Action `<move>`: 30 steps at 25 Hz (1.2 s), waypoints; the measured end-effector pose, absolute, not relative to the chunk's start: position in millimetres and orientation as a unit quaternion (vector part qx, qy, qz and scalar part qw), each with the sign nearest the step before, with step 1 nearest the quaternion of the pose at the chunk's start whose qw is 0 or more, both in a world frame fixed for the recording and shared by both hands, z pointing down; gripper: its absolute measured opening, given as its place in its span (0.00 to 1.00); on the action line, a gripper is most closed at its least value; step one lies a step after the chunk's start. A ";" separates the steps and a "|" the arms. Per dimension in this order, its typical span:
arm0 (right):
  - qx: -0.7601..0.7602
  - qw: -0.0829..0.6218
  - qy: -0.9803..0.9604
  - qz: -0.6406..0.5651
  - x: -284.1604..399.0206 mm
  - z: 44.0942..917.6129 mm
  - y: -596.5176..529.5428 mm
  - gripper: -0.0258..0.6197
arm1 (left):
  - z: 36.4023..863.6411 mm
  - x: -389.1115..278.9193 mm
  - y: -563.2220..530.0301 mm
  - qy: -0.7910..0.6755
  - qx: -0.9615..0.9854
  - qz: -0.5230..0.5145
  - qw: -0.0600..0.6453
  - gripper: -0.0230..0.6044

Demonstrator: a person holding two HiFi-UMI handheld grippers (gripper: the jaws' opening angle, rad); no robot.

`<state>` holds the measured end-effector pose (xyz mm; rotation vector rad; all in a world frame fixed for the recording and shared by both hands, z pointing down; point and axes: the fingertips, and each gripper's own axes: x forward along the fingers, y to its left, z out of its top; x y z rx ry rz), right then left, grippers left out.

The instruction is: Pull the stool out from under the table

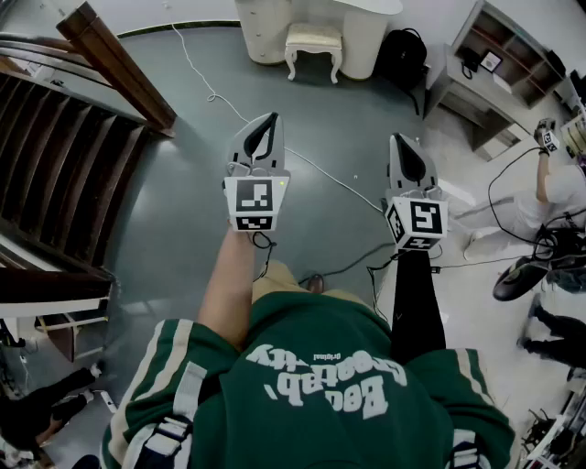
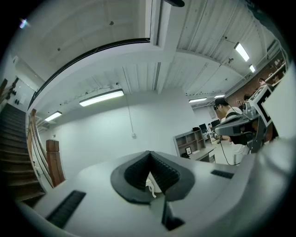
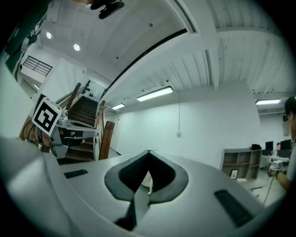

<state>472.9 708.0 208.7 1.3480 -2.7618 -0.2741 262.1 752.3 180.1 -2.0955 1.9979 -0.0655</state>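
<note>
A cream stool (image 1: pixel 314 46) with a padded seat stands far ahead on the grey floor, tucked partly under a white table (image 1: pixel 265 27). My left gripper (image 1: pixel 265 124) and right gripper (image 1: pixel 400 142) are held side by side in the air, both pointing toward the stool and well short of it. Each is shut with nothing between its jaws. In the left gripper view the gripper (image 2: pixel 149 155) has its jaws meeting at the tip, and a sliver of the white stool (image 2: pixel 151 184) shows through the gap. The right gripper (image 3: pixel 149 153) looks the same in its own view.
A dark wooden staircase (image 1: pixel 64 156) with a newel post (image 1: pixel 119 64) fills the left side. A white cable (image 1: pixel 220 96) runs across the floor toward the table. A black bag (image 1: pixel 403 55) and a grey shelf unit (image 1: pixel 494 73) stand right of the table. A person (image 1: pixel 549 201) works at the right.
</note>
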 end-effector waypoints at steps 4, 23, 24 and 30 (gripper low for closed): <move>0.435 0.030 -0.895 -0.092 469.5 207.0 705.5 0.05 | 177.3 260.2 749.4 0.686 -0.717 -0.022 0.124 0.06; 0.436 0.036 -0.897 -0.071 456.9 226.3 671.6 0.05 | 189.8 232.8 722.5 0.696 -0.709 -0.034 0.114 0.06; 0.435 0.038 -0.897 -0.070 451.9 229.0 664.0 0.05 | 192.2 227.4 714.7 0.696 -0.708 -0.035 0.113 0.06; 0.440 0.061 -0.893 -0.075 416.3 240.5 596.8 0.05 | 202.5 190.7 634.7 0.686 -0.718 -0.036 0.109 0.06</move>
